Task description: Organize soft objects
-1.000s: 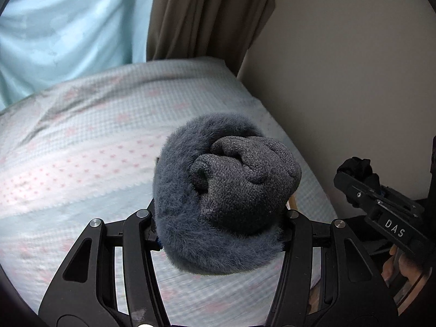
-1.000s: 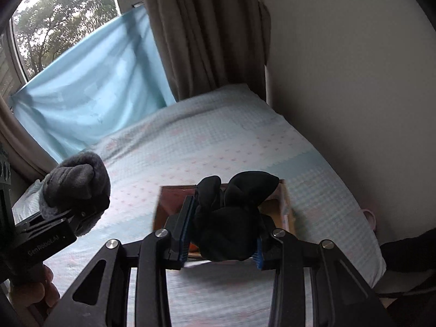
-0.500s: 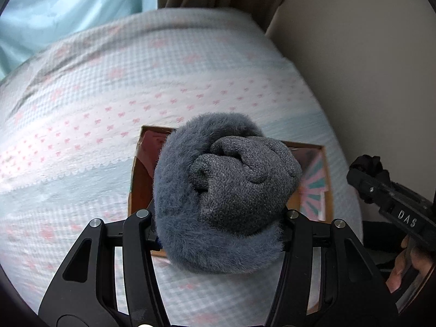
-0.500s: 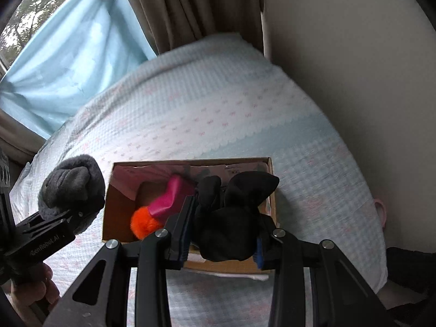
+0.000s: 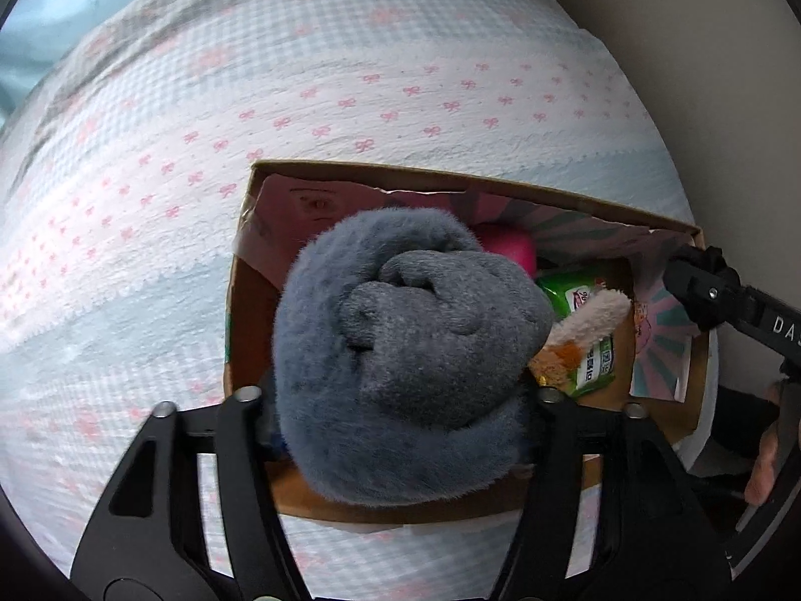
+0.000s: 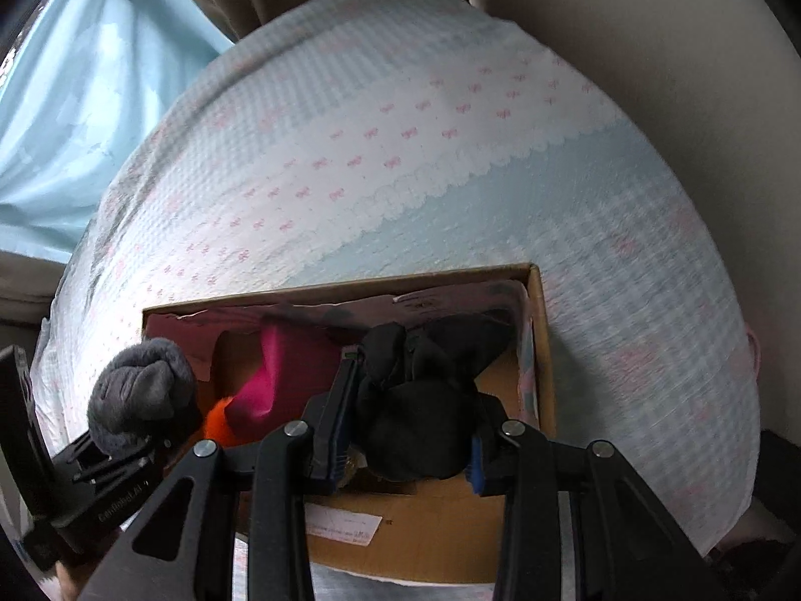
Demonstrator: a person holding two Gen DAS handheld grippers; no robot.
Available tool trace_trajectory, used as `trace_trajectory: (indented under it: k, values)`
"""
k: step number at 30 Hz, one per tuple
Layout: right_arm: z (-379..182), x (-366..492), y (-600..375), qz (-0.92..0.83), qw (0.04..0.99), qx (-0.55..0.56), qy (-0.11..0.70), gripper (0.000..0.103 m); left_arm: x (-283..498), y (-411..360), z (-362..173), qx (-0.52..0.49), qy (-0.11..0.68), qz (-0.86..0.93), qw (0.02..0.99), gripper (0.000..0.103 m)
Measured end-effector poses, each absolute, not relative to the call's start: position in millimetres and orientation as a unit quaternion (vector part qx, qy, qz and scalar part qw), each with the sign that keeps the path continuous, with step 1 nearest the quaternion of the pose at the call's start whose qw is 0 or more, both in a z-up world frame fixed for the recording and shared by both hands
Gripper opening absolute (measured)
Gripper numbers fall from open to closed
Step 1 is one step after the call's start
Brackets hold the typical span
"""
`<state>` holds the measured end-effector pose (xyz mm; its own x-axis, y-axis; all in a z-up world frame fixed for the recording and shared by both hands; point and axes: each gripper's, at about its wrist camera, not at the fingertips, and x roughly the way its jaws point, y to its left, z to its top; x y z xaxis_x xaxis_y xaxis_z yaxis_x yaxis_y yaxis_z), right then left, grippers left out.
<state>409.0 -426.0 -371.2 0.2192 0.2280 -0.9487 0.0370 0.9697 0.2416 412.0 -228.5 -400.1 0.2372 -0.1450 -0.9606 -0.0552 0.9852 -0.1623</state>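
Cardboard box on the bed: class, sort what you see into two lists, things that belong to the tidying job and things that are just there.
Part of the job:
- cardboard box
- grey fluffy bundle, between the opening left gripper jaws
- black soft bundle, between the opening right gripper jaws
- pink soft item in the box

Just there:
- bedspread
- blue curtain
- green packet

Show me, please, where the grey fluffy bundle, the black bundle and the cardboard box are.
grey fluffy bundle (image 5: 400, 380): left wrist view, its rolled middle.
black bundle (image 6: 420, 405): right wrist view, its main body.
cardboard box (image 6: 543, 350): right wrist view, its right wall.
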Motion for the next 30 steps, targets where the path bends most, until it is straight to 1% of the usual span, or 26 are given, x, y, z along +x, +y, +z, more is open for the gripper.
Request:
trace_trajectory:
  k: [1, 2, 3, 4, 5, 6, 13, 19, 25, 30]
  values:
    - [-371.8, 409.8, -426.4, 0.06, 0.774, 0.107, 0.622, 0.054, 413.5, -231.3, -399.7, -0.077, 0.62, -0.035, 0.78, 0.078]
    - [-372.1, 411.2, -427.0, 0.058, 0.774, 0.107, 0.622, 0.065, 413.2, -231.3, -398.2, -0.072, 0.622, -0.039, 0.778, 0.09]
    - [-372.1, 411.7, -427.5, 0.058, 0.773, 0.11, 0.622, 0.073, 412.6, -232.3, -395.8, -0.064, 0.625, -0.044, 0.776, 0.099]
    - [-372.1, 411.9, -428.0, 0.059, 0.773, 0.112, 0.622, 0.091, 411.6, -233.5, -393.8, -0.06, 0.625, -0.048, 0.777, 0.101]
    - [-370.9, 411.9, -428.1, 0.06, 0.773, 0.113, 0.621, 0.1, 409.1, -234.7, -390.3, -0.054, 0.623, -0.057, 0.778, 0.102]
    - [-370.1, 411.4, -427.7, 0.06, 0.773, 0.109, 0.622, 0.101, 407.1, -234.3, -387.1, -0.055, 0.622, -0.064, 0.779, 0.102]
    - [-360.1, 399.0, -423.6, 0.067, 0.78, 0.097, 0.615, 0.102, 391.9, -230.0, -368.1, -0.057, 0.608, -0.071, 0.789, 0.102]
    - [-339.1, 386.1, -421.0, 0.067, 0.791, 0.096, 0.6, 0.102, 370.8, -227.5, -344.8, -0.062, 0.588, -0.078, 0.803, 0.102]
    - [-295.2, 364.1, -415.3, 0.067, 0.814, 0.096, 0.569, 0.102, 341.9, -216.1, -295.8, -0.06, 0.549, -0.086, 0.829, 0.102]
    - [-238.5, 335.0, -402.6, 0.061, 0.846, 0.075, 0.524, 0.102, 308.3, -199.2, -241.8, -0.056, 0.504, -0.094, 0.856, 0.102]
